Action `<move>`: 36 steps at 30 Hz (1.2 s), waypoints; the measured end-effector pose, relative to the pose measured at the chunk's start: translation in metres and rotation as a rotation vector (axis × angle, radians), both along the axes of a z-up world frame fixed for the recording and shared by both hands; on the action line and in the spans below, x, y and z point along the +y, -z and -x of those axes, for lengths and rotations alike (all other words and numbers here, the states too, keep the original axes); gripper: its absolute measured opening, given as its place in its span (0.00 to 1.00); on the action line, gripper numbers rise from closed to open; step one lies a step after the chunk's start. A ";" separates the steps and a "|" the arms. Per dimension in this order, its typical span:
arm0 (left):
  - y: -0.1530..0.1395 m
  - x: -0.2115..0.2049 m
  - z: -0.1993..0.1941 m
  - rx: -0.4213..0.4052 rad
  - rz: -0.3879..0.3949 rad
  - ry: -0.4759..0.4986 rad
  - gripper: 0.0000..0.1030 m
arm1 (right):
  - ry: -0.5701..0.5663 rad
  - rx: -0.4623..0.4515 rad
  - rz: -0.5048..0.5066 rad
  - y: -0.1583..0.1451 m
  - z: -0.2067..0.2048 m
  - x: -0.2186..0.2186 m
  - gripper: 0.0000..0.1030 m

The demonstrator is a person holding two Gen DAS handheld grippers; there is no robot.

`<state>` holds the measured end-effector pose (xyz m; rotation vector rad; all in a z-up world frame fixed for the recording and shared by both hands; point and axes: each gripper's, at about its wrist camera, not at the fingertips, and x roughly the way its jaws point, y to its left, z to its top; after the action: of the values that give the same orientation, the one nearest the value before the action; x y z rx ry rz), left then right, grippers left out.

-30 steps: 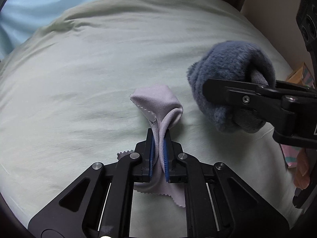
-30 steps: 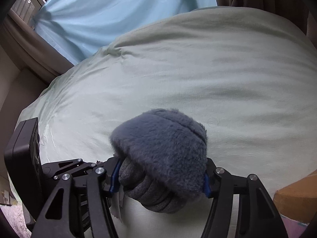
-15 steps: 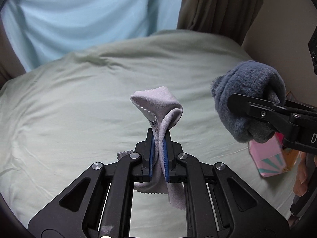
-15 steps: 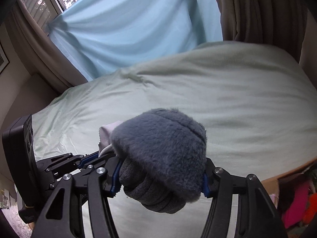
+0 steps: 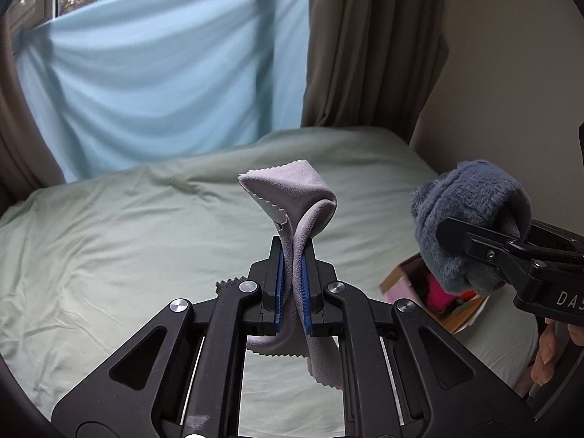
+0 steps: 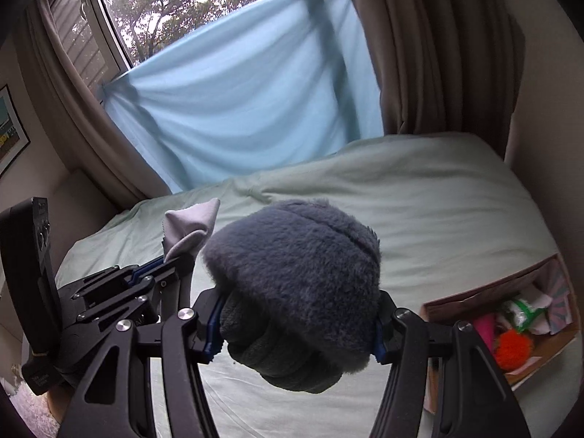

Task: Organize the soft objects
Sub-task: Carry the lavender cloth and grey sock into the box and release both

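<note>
The left claw [image 5: 293, 284] is fully closed on a pale lilac microfibre cloth [image 5: 292, 189] with pinked edges; the blue pads [image 5: 279, 284] pinch the cloth near its middle, so that one folded end stands up above the jaws and the other hangs below them. The right claw [image 6: 297, 323] is partly open and clamps a grey-blue fluffy rolled sock [image 6: 295, 266], with the blue pads pressing on both sides of the bundle and a ribbed knit part protruding beneath the plush part. Both items are held in the air above the bed [image 6: 438, 197], which is covered with a smooth pale green sheet, and neither touches it. In the right wrist view the left claw appears just beside the sock, on its left. An open cardboard box [image 6: 485, 288] stands at the right edge of the bed and holds an orange pompom [image 6: 514, 346], a pink item and white-and-green fabric. Beyond the far edge of the bed, a light blue sheet [image 5: 164, 91] hangs across a window [image 6: 189, 3], flanked by brown curtains [image 5: 368, 43]. Fingers [image 5: 545, 357] of the person's hand show under the right claw's handle.
</note>
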<state>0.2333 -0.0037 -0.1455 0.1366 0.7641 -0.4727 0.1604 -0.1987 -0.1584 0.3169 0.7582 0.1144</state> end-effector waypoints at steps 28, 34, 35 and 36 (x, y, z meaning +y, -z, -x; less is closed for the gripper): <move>0.097 -0.272 0.070 0.255 -0.059 -0.030 0.07 | 0.022 0.243 0.050 0.073 0.023 -0.274 0.54; 0.163 -0.291 0.065 0.372 -0.116 -0.066 0.07 | -0.026 0.320 0.020 0.122 -0.003 -0.279 0.54; 0.172 -0.292 0.064 0.387 -0.125 -0.068 0.07 | -0.035 0.329 0.015 0.128 -0.005 -0.279 0.54; 0.180 -0.295 0.063 0.402 -0.135 -0.070 0.07 | -0.044 0.338 0.008 0.134 -0.006 -0.280 0.54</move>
<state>0.1704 -0.2983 -0.3253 0.1422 1.1919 -0.3856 0.1669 -0.4791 -0.2929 0.3155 1.1005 0.1000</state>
